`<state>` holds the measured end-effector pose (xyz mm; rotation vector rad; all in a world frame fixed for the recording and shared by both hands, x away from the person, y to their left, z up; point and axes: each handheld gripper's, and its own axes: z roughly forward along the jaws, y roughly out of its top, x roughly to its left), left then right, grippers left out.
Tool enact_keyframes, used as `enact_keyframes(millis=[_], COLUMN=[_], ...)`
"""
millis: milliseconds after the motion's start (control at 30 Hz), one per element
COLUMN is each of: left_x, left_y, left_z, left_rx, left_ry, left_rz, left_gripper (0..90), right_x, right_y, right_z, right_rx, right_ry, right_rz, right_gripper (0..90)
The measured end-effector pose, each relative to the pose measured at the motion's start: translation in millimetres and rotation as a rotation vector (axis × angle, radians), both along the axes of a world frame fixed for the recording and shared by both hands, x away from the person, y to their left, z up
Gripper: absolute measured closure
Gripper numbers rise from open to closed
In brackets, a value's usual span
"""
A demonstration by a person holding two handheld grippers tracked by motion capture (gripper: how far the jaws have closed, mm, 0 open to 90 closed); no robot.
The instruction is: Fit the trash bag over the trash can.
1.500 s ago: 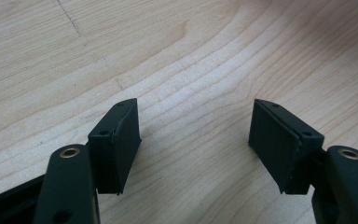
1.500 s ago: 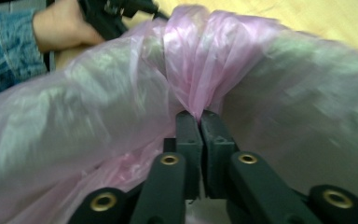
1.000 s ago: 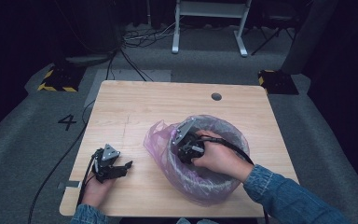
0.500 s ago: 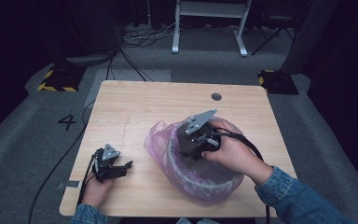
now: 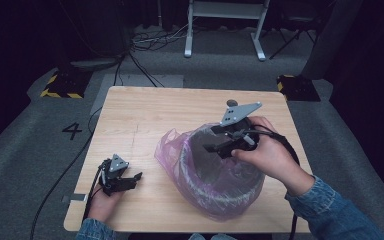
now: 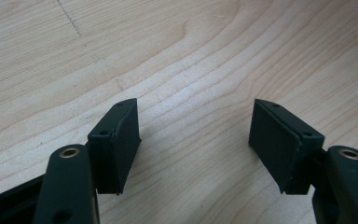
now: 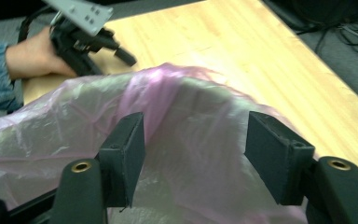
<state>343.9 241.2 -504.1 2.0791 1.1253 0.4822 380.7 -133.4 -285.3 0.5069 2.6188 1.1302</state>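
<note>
The right gripper [image 5: 219,145] is rising clear of the bin's inside and now hovering over its far rim, jaws spread wide and holding nothing. The grey bin [image 5: 215,172], lined with a pink plastic bag [image 5: 170,155], is sitting on the wooden table [image 5: 145,115], right of centre. The left gripper [image 5: 130,179] is resting near the front left edge, jaws apart and empty.

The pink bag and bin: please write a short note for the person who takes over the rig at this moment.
Left gripper: jaws open, holding nothing, low over the table near its front left.
Right gripper: jaws open, holding nothing, above the bin.
Pink bag: lines the bin and drapes over most of its rim; it bunches loosely on the left side.
Done: bag is in the bin.
Left, probably: pull the loose left side down and smooth it.
</note>
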Motion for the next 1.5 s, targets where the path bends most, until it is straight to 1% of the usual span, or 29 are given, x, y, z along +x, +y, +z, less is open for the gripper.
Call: enact_keyframes(millis=[33,167,200,267,300,467,500,533,633,700,767,833,900,933,967,1033,1067,1100,1133,1167,1200,1267,1333,1367,1433,1500], left_x=[0.0,-0.4,-0.6,-0.6,-0.7,-0.6,-0.6,-0.6,-0.4,-0.3,-0.3,-0.3,-0.3,-0.2,-0.2,-0.1,-0.1,-0.2,-0.1,-0.2,-0.1,-0.2,-0.2,-0.2,-0.2,-0.1], left_y=[0.0,-0.2,-0.1,-0.2,-0.2,-0.2,-0.2,-0.2,-0.3,-0.4,-0.4,-0.4,-0.4,-0.3,-0.4,-0.4,-0.4,-0.4,-0.4,-0.4,-0.4,-0.4,-0.4,-0.4,-0.4,-0.4], left_z=[0.1,0.0,0.1,0.1,0.1,0.1,0.1,0.0,0.0,0.0,0.0,0.0,0.0,0.1,0.1,0.1,0.1,0.1,0.1,0.1,0.1,0.1,0.1,0.1,0.1,0.1], left_rx=[0.001,0.001,0.002,0.002,0.002,0.002,0.001,0.0,0.0,-0.001,-0.001,0.0,0.0,0.001,0.001,0.001,0.001,0.001,0.001,0.001,0.001,0.001,0.001,0.001,0.001,0.001], left_ry=[0.0,0.0,0.002,0.001,0.001,0.001,0.002,0.001,0.001,0.001,0.001,0.001,0.001,0.001,0.001,0.001,0.001,0.001,0.001,0.001,0.001,0.001,0.001,0.001,0.001,0.001], left_rz=[0.0,0.003,0.003,0.004,0.004,0.004,0.004,0.005,0.006,0.005,0.005,0.005,0.005,0.005,0.005,0.005,0.005,0.005,0.005,0.005,0.005,0.005,0.005,0.005,0.005,0.005], left_gripper=[33.3,33.3,33.2,33.2,33.2,33.2,33.2,33.2,33.1,33.0,33.0,33.0,33.0,33.0,33.0,32.9,32.9,32.9,32.9,32.9,32.9,32.9,32.9,32.9,32.9,32.9], right_x=[0.2,1.0,2.1,2.9,4.0,10.1,11.3,11.3,11.4,10.8,10.8,11.1,11.8,12.2,12.2,12.0,11.9,11.6,10.2,10.2,9.0,6.0,2.0,0.3,-1.9,-1.2], right_y=[-4.2,-17.8,-23.3,-26.0,-28.7,-38.0,-42.1,-42.1,-47.0,-46.2,-41.9,-35.8,-28.9,-23.8,-23.8,-19.1,-17.8,-17.2,-18.3,-18.3,-20.0,-24.9,-30.8,-34.3,-43.3,-53.9], right_z=[2.6,9.9,12.0,12.3,11.3,2.0,0.1,0.1,-4.3,-10.5,-18.7,-27.8,-37.7,-42.8,-42.8,-46.9,-48.0,-48.3,-45.8,-45.8,-42.9,-35.5,-26.6,-21.7,-12.3,-5.3], right_rx=[0.009,0.029,0.033,0.031,0.021,-0.034,-0.04,-0.04,-0.059,-0.089,-0.137,-0.19,-0.247,-0.269,-0.269,-0.301,-0.301,-0.295,-0.245,-0.245,-0.207,-0.137,-0.078,-0.049,0.004,0.043], right_ry=[-0.003,-0.014,-0.02,-0.022,-0.022,-0.018,-0.016,-0.016,0.004,0.024,0.038,0.054,0.081,0.095,0.095,0.1,0.1,0.102,0.093,0.093,0.084,0.07,0.045,0.025,-0.011,-0.039], right_rz=[-0.018,-0.052,-0.068,-0.075,-0.084,-0.13,-0.14,-0.14,-0.14,-0.135,-0.12,-0.105,-0.097,-0.096,-0.096,-0.095,-0.093,-0.091,-0.091,-0.091,-0.092,-0.094,-0.102,-0.108,-0.137,-0.167], right_gripper=[36.7,36.3,36.4,37.1,39.7,45.1,48.1,48.1,55.1,57.2,58.6,58.5,58.5,55.5,55.5,51.5,49.3,46.7,39.9,39.9,37.3,35.2,34.0,34.0,34.1,34.1])
